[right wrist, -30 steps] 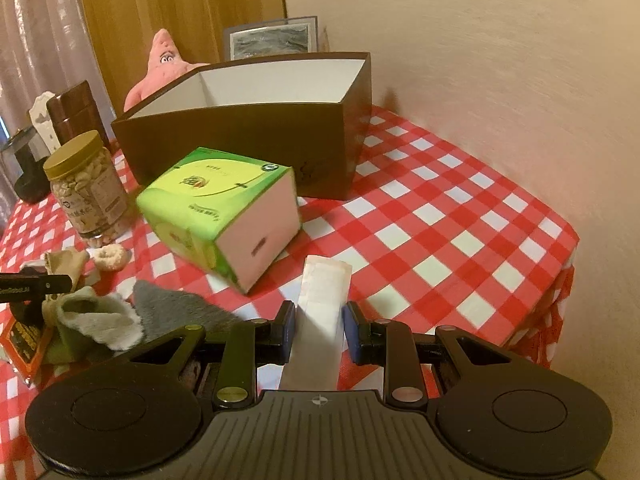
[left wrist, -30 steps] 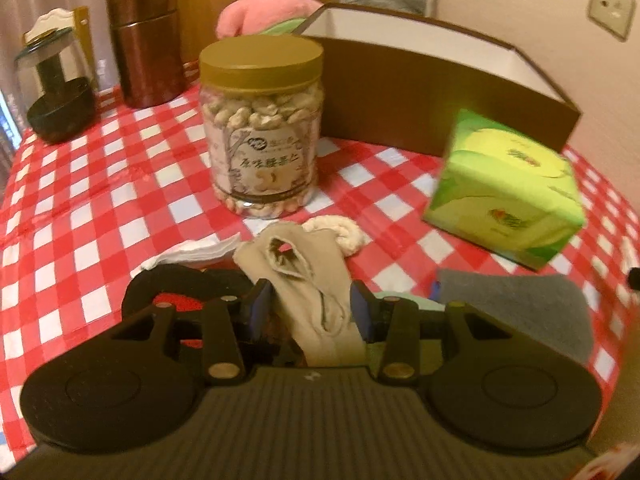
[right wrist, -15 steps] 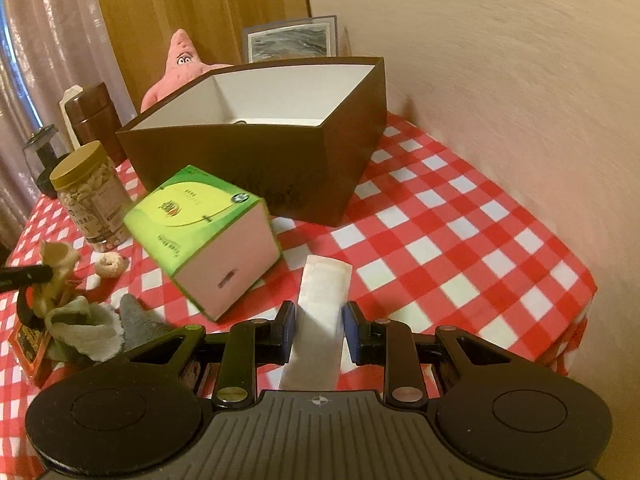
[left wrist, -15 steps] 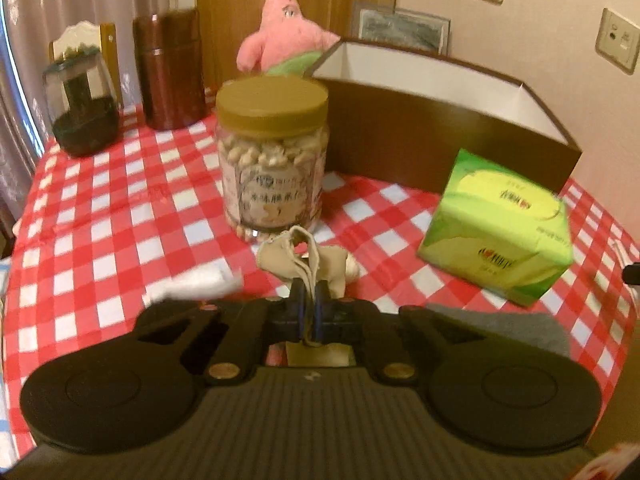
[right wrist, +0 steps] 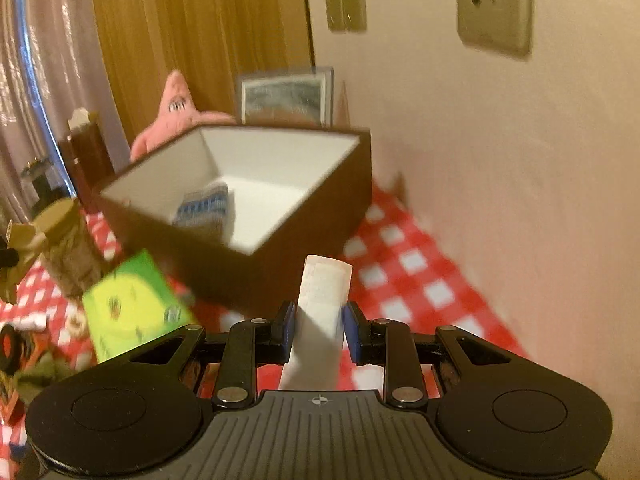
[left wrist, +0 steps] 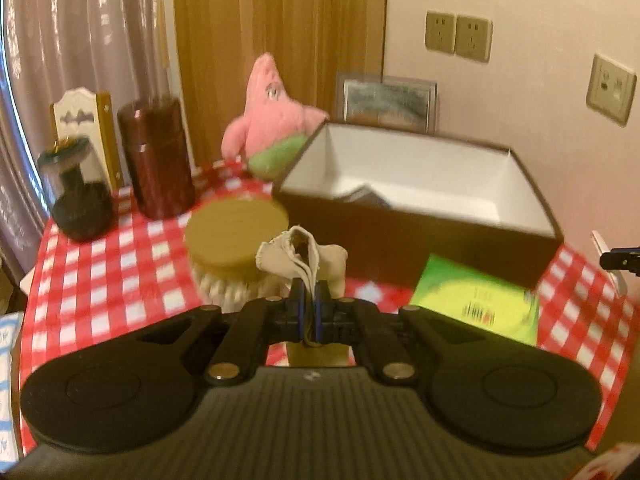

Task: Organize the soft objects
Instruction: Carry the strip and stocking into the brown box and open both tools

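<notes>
Care suits both carries: left gripper [left wrist: 308, 306] pinched tight on the beige sock [left wrist: 303, 255], right gripper [right wrist: 318, 330] clamping the white pack [right wrist: 322, 312], should clear the brown box [right wrist: 316, 216] rim before releasing.

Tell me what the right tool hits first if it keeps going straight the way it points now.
Probably the brown box: its near corner lies dead ahead of the right tool, just beyond the tip of the white packet it holds. Depth is unclear; it might pass over the rim into the box.
</notes>
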### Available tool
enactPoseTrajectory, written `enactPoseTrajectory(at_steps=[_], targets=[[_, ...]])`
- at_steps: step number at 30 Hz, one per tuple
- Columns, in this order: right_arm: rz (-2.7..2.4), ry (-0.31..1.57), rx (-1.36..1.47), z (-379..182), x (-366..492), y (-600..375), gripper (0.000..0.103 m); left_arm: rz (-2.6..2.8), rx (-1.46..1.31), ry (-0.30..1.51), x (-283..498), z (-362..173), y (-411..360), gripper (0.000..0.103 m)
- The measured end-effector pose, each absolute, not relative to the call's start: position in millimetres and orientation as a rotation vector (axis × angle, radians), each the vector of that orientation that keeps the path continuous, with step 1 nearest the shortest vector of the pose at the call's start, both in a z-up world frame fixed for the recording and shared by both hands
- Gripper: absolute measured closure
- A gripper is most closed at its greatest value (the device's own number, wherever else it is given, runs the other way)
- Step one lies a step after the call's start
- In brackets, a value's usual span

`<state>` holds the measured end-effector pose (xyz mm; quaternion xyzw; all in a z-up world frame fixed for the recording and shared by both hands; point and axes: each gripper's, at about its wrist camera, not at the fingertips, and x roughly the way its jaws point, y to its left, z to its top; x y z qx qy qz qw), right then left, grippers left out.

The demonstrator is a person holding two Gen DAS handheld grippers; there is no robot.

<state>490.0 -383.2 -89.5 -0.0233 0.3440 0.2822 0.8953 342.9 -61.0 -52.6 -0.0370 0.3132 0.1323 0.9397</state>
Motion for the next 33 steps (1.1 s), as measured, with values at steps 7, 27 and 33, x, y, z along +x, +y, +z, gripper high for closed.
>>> enactPoseTrajectory(at_steps=[7,27,33], targets=[[0.687,0.616,-0.052,-67,537,-362,0.076,0.261,-0.066,0.556,396,-23,-72,0.099],[0.866,0.651,-0.107,-82,658,-286,0.072,0.115,-0.172,0.621,575,-31,-133,0.086],[0.876,0.659,-0.080,-84,660,-290,0.050,0.118,-0.119,0.638,584,-31,-140,0.078]])
